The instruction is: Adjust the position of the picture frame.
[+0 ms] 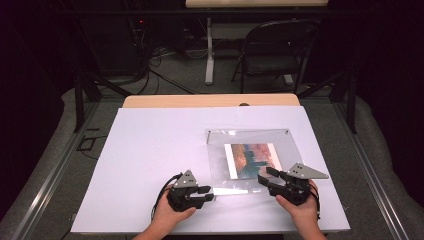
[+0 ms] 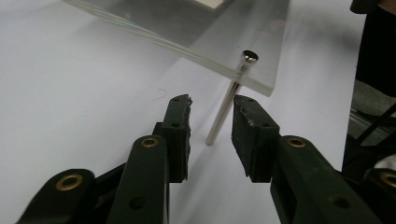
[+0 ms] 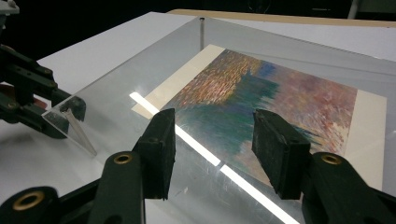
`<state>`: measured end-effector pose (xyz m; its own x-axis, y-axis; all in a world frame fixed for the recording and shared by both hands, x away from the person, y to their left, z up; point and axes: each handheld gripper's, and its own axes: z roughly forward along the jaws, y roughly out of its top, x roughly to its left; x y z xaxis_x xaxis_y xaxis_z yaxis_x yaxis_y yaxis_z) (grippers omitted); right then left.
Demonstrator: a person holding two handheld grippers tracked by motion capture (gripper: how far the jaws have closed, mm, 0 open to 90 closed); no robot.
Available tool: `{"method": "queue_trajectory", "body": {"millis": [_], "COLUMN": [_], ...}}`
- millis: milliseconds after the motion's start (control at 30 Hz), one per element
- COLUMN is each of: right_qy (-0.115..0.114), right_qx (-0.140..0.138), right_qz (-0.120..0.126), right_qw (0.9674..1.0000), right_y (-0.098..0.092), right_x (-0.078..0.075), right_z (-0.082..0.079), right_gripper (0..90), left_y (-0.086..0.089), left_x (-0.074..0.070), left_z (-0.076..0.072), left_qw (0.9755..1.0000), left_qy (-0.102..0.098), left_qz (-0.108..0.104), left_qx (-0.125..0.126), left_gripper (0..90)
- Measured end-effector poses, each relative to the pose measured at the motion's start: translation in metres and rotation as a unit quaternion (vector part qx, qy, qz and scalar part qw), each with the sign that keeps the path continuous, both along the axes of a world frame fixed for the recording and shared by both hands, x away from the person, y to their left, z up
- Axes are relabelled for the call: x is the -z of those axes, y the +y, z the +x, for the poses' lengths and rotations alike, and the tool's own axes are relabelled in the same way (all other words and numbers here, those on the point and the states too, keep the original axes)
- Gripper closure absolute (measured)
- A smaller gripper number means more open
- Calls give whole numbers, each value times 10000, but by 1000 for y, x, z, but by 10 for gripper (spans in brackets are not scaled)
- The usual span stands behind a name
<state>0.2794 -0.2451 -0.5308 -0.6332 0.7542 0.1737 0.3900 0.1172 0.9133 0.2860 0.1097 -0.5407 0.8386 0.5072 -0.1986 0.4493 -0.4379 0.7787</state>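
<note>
White tabletop (image 1: 150,165) carries a clear acrylic frame (image 1: 250,137), far posts hard to see. Near-left metal post (image 2: 224,112) leans, top pointing away. I read left hand-held gripper (image 2: 211,122) spread around it without touching, right hand-held gripper (image 3: 212,140) spread, empty.

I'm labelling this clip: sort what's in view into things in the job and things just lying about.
In the job:
- clear acrylic frame
- painted print under it
- metal corner pin
- left hand-held gripper, jaws open beside the pin
- right hand-held gripper, open over the frame

Lying about:
- folding chair
- floor cables

Bright overhead light; glare streak on acrylic sheet (image 3: 224,168); dark surroundings.
</note>
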Motion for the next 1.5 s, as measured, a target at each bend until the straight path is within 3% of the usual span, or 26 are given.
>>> {"method": "queue_trajectory", "body": {"millis": [167,333,467,500,533,600,633,733,833,1000,1267,1500], "right_qy": [-6,-63,-44,-14,-14,-11,-27,-21,-26,-32,-32,-27], "right_qx": [-23,-65,-74,-59,-59,-50,-43,-32,-11,16,105,157], "right_qz": [-49,-93,-102,-86,-86,-82,-82,-59,-34,-52,-12,30], "right_qw": [10000,9999,9999,9999,9999,10000,10000,10000,10000,10000,9999,9999], "right_y": [3,7,7,6,6,5,4,2,1,-2,-7,-10], "right_x": [-1,-2,-2,-2,-2,-2,-2,-2,-2,-2,-2,-2], "right_z": [-3,-5,-6,-7,-7,-8,-9,-11,-14,-18,-24,-27], "right_gripper": [490,492,493,493,493,493,494,493,492,491,490,490], "left_y": [20,30,32,31,31,30,27,25,20,14,-3,-12], "left_x": [-7,-9,-8,-7,-7,-5,-3,-2,0,2,9,14], "left_z": [6,23,44,57,57,71,84,96,116,132,159,170], "left_qw": [9996,9984,9967,9956,9956,9951,9944,9936,9911,9907,9899,9906], "left_qy": [-127,-239,-352,-410,-410,-420,-455,-477,-718,-643,-742,-707], "left_qz": [-20,-38,-78,1,1,-9,105,152,188,174,433,519], "left_qx": [-264,-506,-728,-843,-843,-890,-952,-1010,-1103,-1182,-1130,-1046], "left_gripper": [620,583,555,522,509,510,517,543,556,565,612,648]}}
